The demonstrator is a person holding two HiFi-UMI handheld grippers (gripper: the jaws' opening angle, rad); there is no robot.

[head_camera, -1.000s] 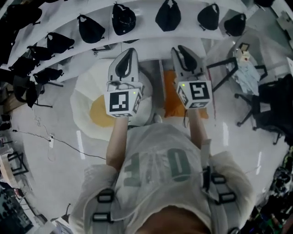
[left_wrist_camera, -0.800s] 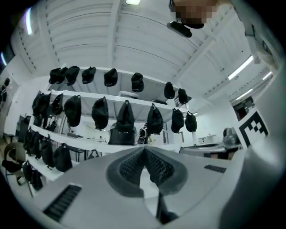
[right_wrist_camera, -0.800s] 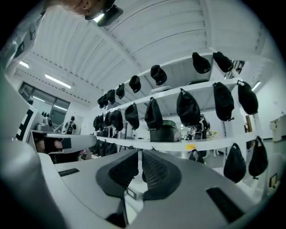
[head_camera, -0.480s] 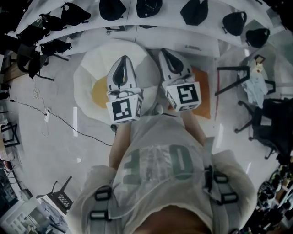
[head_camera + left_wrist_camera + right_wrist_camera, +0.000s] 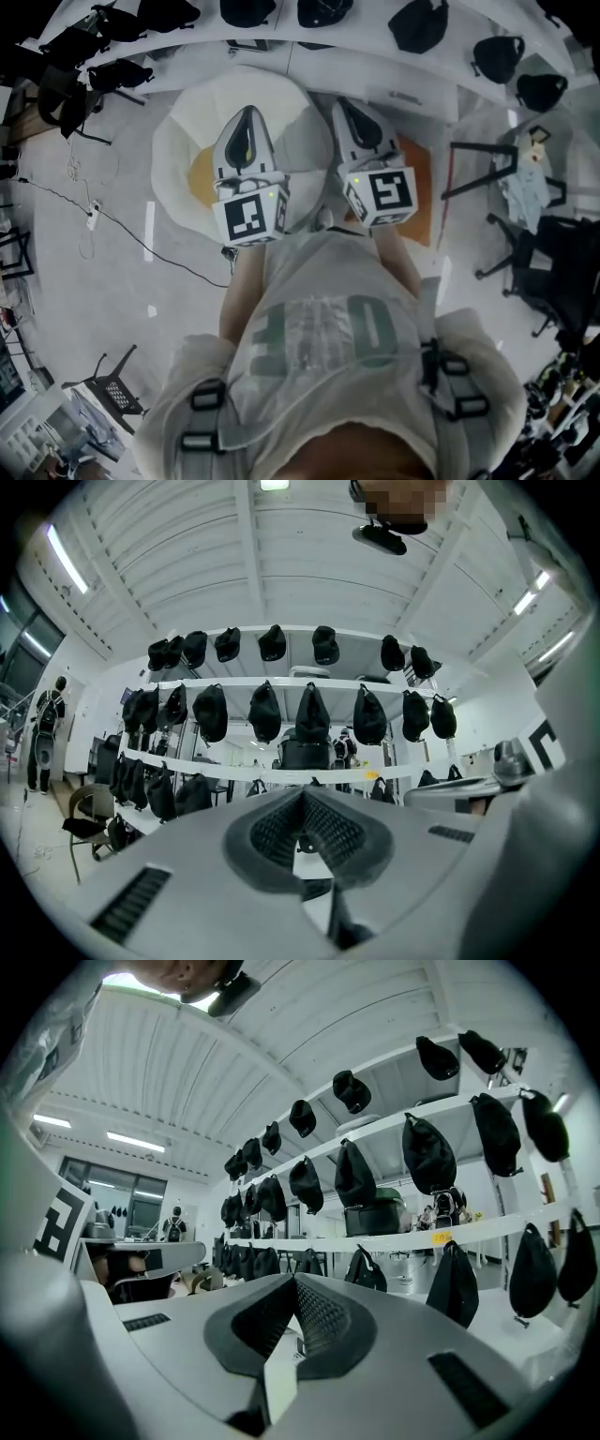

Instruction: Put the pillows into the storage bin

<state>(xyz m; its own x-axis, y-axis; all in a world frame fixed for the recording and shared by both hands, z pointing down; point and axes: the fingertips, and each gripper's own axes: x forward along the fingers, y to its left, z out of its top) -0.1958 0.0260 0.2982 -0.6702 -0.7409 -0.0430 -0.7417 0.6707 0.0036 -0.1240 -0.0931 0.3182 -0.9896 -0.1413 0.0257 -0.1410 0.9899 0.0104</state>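
Down on the floor (image 5: 112, 281) lies the egg pillow (image 5: 183, 141), big, white and round-edged with a yellow yolk (image 5: 199, 178) showing left of centre. It sits just in front of the white shelf (image 5: 394, 75). Beside it on the right is an orange item (image 5: 419, 183), flat on the floor; it's half covered, so I can't tell what it is.

Over the pillow in the head view comes the left tool (image 5: 246, 117), jaws pressed together with nothing between them. Its own view confirms that: the left tool (image 5: 302, 803) has its pads meeting and is aimed at the racks. Right alongside is the right tool (image 5: 349, 105), covering the gap between pillow and orange item. It's closed up tight too, and the right tool (image 5: 292, 1293) is empty in its own view.

Both tools face rows of black bags (image 5: 427, 1155) hanging from the shelves. A dark chair (image 5: 553, 262) stands well off to the right, and a thin cable (image 5: 122, 234) trails across the floor on the left.
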